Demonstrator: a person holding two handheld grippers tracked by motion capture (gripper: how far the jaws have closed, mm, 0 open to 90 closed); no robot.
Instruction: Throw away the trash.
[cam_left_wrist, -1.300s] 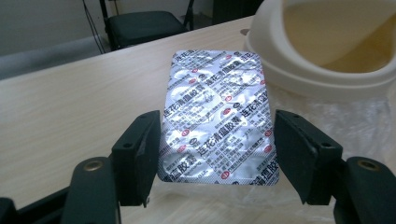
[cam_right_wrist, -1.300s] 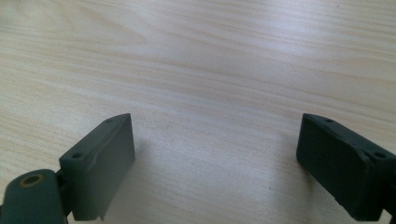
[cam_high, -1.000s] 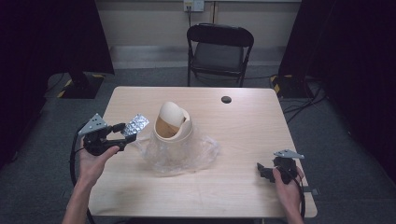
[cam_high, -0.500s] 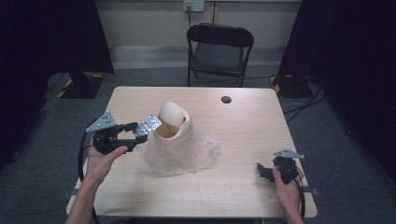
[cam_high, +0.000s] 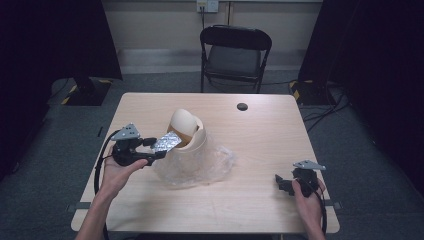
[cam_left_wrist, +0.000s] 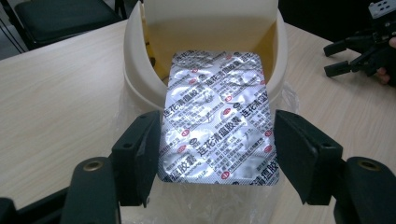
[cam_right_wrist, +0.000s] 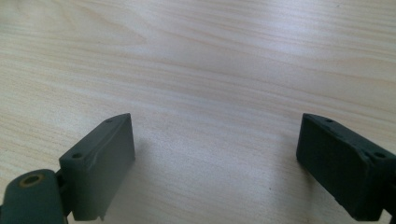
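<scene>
My left forearm reached up from the near edge of the table, angled toward its middle. My left hand (cam_high: 117, 172) cupped the left gripper (cam_high: 159, 148) from below and held it roughly level, jaws pointing right. Those jaws were partly closed, clamped on a flat thing by its two long edges. My right hand (cam_high: 306, 192) rested low at the near right, the right gripper (cam_right_wrist: 215, 158) pointing left with jaws wide apart, nothing between them.

Wooden table (cam_high: 260, 145) under cream bin (cam_high: 192, 142), plastic bag (cam_high: 215, 162), black disc (cam_high: 242, 106)
</scene>
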